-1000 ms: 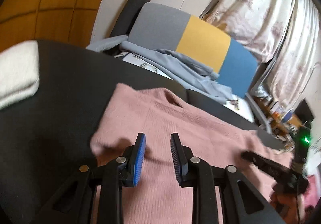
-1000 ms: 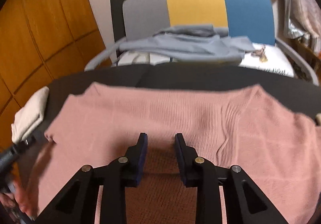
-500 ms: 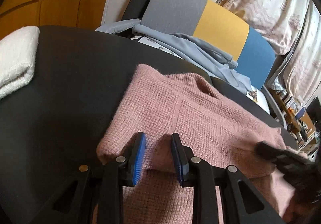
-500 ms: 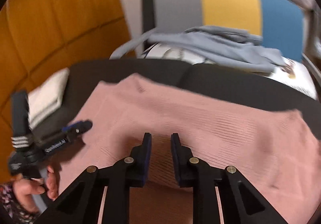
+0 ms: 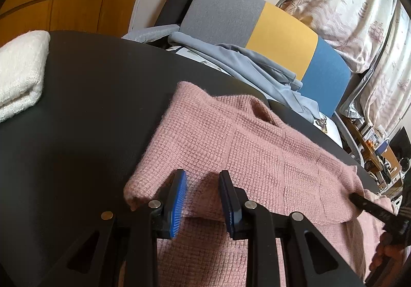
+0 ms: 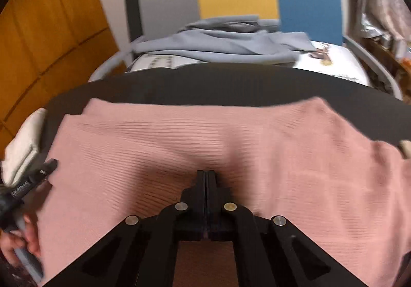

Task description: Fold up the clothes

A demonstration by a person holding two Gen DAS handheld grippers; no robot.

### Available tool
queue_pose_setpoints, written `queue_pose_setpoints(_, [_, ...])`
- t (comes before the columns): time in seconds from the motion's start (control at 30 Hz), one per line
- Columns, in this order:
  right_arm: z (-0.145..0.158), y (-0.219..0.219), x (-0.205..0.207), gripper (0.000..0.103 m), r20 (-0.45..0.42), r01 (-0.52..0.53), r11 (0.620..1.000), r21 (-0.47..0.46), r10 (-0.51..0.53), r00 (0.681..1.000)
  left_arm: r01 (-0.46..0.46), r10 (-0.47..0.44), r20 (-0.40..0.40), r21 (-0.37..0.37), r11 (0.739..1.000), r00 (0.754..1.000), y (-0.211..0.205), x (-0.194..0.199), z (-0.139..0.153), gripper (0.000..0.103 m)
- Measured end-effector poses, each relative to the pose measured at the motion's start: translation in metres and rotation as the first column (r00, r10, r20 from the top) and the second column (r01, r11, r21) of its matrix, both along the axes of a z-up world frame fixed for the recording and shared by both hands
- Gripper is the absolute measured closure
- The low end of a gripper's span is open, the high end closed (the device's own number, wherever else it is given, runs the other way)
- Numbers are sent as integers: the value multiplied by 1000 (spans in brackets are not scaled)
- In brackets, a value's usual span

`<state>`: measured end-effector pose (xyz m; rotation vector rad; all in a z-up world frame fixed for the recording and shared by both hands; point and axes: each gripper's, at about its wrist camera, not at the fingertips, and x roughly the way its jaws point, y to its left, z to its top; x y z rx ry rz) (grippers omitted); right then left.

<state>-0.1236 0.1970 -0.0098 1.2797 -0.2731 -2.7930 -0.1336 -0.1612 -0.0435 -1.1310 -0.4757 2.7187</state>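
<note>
Left wrist view: the pink knit sweater [image 5: 246,148] lies spread on the black table [image 5: 84,107], its near-left part folded over so that a doubled edge runs just ahead of the left gripper [image 5: 203,179]. The jaws stand partly apart above that fold, blue pads facing each other, with a strip of sweater showing in the gap; whether the pads press on the knit cannot be told. A folded white towel [image 5: 20,71] rests at the table's far-left edge, well apart from the sweater. Beyond the table stands a chair with a grey, yellow and blue back [image 5: 259,32], a pale blue garment [image 5: 246,63] draped over its seat. Patterned curtains [image 5: 359,9] hang at the right. The tip of the right gripper [image 5: 359,201] sits at the sweater's right edge, with fingers of a hand [image 5: 385,253] below it. Right wrist view: the sweater [image 6: 282,148] fills the middle, blurred, spread wide across the table [image 6: 205,84]. The right gripper [image 6: 206,174] has just been closing and its jaws now meet, tips on the knit; whether any cloth is pinched cannot be told. At the left edge the left gripper [image 6: 48,166] touches the sweater, held by a hand [image 6: 23,238]. The towel [image 6: 23,145] lies just beyond it.
</note>
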Motion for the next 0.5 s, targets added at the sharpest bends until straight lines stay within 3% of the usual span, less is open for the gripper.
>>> queue_pose_setpoints(0.1, [12,19,18,98,-57,45,986,-162,-55,997,-1,1,0,1,1000,1000,0,0,0,77])
queue_pose_setpoints(0.17, [18,17,23,97,-81,14,986,-166,-28,996,-1,1,0,-2,1000,1000,1,0,0,77])
queue_pose_setpoints(0.23, [2,11,16,97,-12,11,994,-106,-13,1000,-2,2,0,-3,1000,1000,1,0,1,77])
queue_pose_setpoints(0.37, [-3,31,20,97,-28,28,966,-259,-36,999,-1,1,0,8,1000,1000,0,0,0,77])
queue_pose_setpoints(0.5, [21,67,44,89,-87,80,964,-254,-105,991,-1,1,2,-2,1000,1000,1,-1,0,77])
